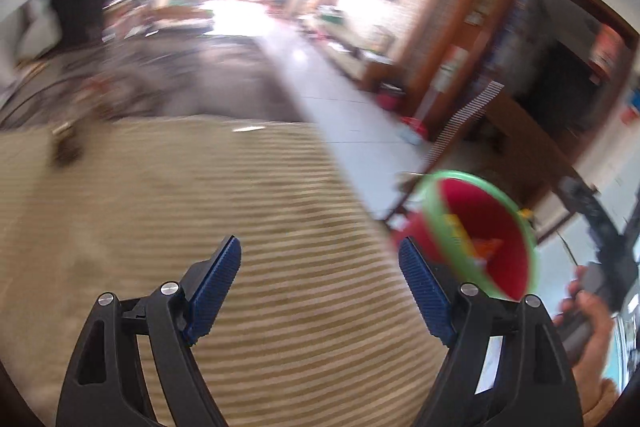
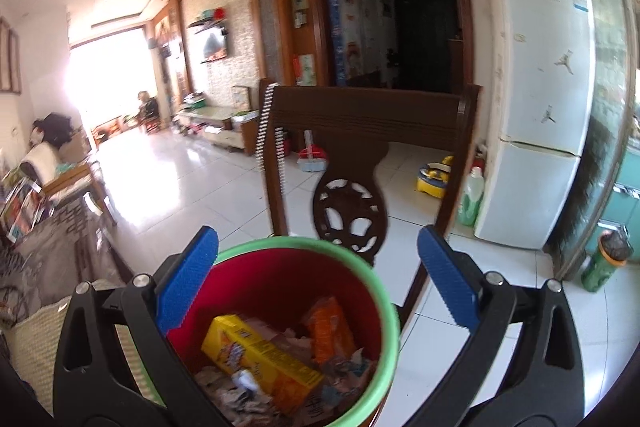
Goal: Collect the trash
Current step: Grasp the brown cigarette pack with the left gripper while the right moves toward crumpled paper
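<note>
Red bin (image 2: 280, 311), green-rimmed, is seen below the right gripper (image 2: 316, 279) already holding a yellow box (image 2: 256, 355); both grippers, left (image 1: 320, 283) included, gape empty, so fetching further trash is judged next.

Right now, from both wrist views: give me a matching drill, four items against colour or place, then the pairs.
Items:
1. round plastic trash bucket
2. flat cardboard box
3. tall two-door fridge
4. carved wooden chair back

Matches:
A. white, far right
B. red inside, green rim
C. dark brown, behind the bucket
D. yellow, lying in the bucket

Pairs: 1-B, 2-D, 3-A, 4-C
</note>
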{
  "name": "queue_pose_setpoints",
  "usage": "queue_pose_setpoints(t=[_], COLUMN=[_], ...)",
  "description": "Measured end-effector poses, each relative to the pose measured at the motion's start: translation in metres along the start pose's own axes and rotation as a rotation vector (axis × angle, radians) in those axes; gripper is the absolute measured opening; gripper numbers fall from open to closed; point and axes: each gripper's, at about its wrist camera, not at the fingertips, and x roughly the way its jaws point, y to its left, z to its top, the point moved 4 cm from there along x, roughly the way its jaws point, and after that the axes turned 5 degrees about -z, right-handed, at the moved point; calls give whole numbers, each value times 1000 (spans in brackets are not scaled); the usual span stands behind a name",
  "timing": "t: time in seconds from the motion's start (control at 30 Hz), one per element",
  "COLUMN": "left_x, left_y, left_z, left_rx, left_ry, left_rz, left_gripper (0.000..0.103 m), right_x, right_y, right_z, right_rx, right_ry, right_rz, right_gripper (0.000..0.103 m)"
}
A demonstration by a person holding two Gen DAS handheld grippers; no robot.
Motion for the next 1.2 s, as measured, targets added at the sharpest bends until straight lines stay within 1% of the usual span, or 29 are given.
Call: queue_pose_setpoints(t=[0.07, 0.23, 0.33, 0.47, 0.63, 0.73, 0.83, 0.87, 0.93, 1.0, 1.1, 1.13, 1.2], left_x=[-15, -49, -67, -86, -103, -105, -99, -98, -95, -92, -90, -89, -88], left_y=[41, 115, 146, 176, 214, 243, 258, 261, 264, 266, 266, 267, 270], left_z=[-5, -13, -15, -16, -26, -37, -44, -45, -44, -43, -45, -46, -49], left_rx=[-62, -181, -220, -243, -264, -322, -373, -384, -404, -399, -374, -371, -380], left_ry=[-3, -37, -65, -91, -95, -90, -76, -75, -84, -82, -75, -73, -67], left_rz=[64, 161, 201, 233, 299, 325, 318, 314, 299, 298, 325, 336, 361], left_gripper=[77, 77, 77, 77, 77, 77, 77, 77, 77, 77, 77, 77, 77], right_x=[-4, -20, -28, -37, -43, -51, -60, -64, -74, -87, -95, -94, -86], right_y=[13, 47, 67, 93, 137, 166, 194, 209, 230, 262, 298, 304, 310], right_z=[-2, -6, -10, -16, -34, -49, -64, -70, -77, -86, -106, -116, -138], right_rx=[-32, -108, -136, -176, -279, -353, -408, -431, -448, -472, -472, -482, -521], right_ry=[5, -11, -2, 14, 78, 126, 194, 236, 280, 309, 370, 390, 440], right_rz=[28, 94, 136, 190, 286, 368, 459, 501, 568, 650, 763, 766, 732], right_gripper=[98, 98, 98, 98, 98, 98, 98, 98, 98, 98, 98, 98, 98])
